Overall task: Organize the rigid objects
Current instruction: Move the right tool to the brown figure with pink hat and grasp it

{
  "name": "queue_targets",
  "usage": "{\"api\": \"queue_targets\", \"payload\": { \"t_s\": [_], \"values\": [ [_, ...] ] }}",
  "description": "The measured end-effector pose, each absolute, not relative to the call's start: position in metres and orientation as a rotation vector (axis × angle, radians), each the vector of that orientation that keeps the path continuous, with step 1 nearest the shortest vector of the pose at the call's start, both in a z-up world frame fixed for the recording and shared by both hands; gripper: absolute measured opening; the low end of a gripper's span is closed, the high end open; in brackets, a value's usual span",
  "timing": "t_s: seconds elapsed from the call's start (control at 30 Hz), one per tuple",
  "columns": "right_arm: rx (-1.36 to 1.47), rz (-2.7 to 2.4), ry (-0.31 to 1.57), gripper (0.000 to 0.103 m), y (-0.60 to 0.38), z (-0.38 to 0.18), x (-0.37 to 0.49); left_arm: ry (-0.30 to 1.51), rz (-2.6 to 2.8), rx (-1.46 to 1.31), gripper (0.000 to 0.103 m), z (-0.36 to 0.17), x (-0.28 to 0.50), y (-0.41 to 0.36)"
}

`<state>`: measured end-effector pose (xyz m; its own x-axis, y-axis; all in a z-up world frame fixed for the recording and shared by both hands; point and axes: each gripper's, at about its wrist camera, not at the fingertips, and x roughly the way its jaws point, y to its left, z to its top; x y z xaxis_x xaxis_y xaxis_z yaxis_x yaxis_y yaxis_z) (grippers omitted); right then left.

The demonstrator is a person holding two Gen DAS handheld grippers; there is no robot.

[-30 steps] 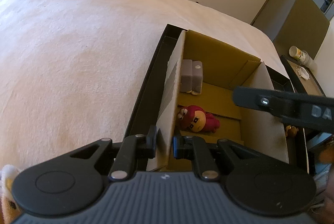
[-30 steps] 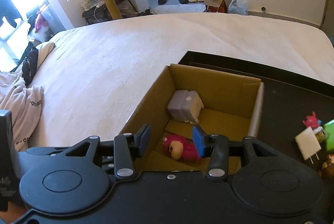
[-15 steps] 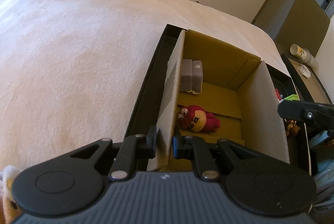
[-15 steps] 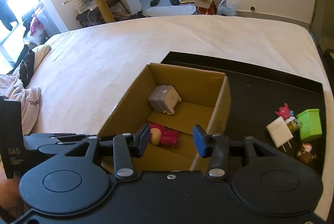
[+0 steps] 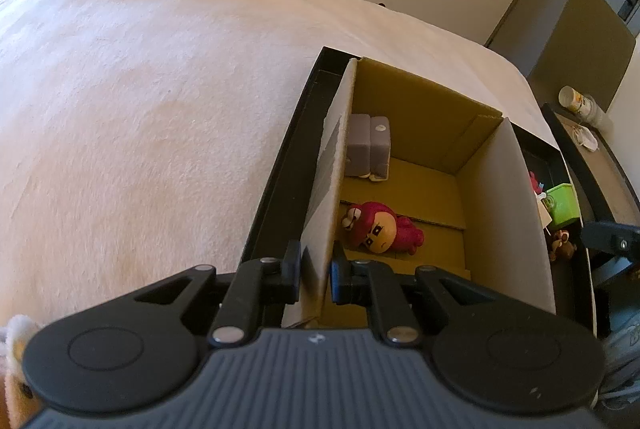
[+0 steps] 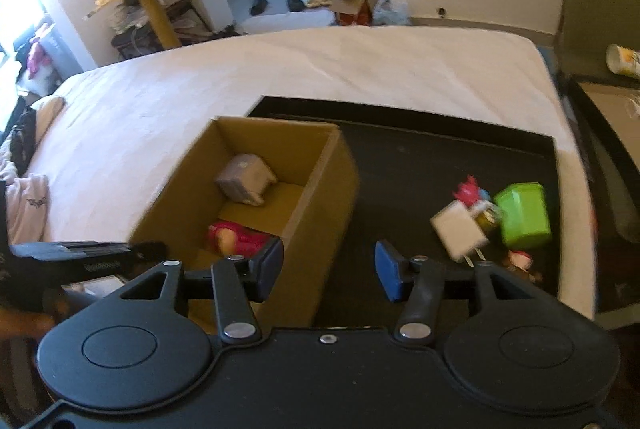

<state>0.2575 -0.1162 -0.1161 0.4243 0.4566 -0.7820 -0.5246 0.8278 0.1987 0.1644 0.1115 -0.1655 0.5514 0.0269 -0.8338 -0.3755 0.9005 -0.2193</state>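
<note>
An open cardboard box (image 5: 500, 189) (image 6: 320, 189) stands on a black tray (image 6: 420, 165) on the bed. Inside lie a grey block (image 5: 368, 143) (image 6: 246, 179) and a pink doll (image 5: 380, 229) (image 6: 236, 239). My left gripper (image 5: 316, 271) is shut on the box's near left wall. My right gripper (image 6: 330, 269) is open and empty above the tray, right of the box. On the tray's right lie a white charger (image 6: 458, 229), a green box (image 6: 524, 215), a small red figure (image 6: 468, 189) and a small brown figure (image 6: 520, 263).
The cream bed cover (image 5: 140, 109) stretches left of and beyond the tray. A bedside stand with a cup (image 5: 574, 99) is at the right. A plush toy (image 5: 12, 345) shows at the lower left of the left wrist view.
My right gripper has pulled out of the box, moved right over the tray and opened wider. The left gripper has kept its hold on the box wall.
</note>
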Motion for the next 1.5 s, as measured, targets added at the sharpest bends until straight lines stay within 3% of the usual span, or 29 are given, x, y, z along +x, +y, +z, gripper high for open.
{"api": "queue_targets", "payload": {
  "t_s": [1.5],
  "values": [
    [-0.025,0.348,1.051,0.051,-0.206,-0.195,0.324,0.972,0.279,-0.356,0.012,-0.165,0.169,0.103]
  ]
}}
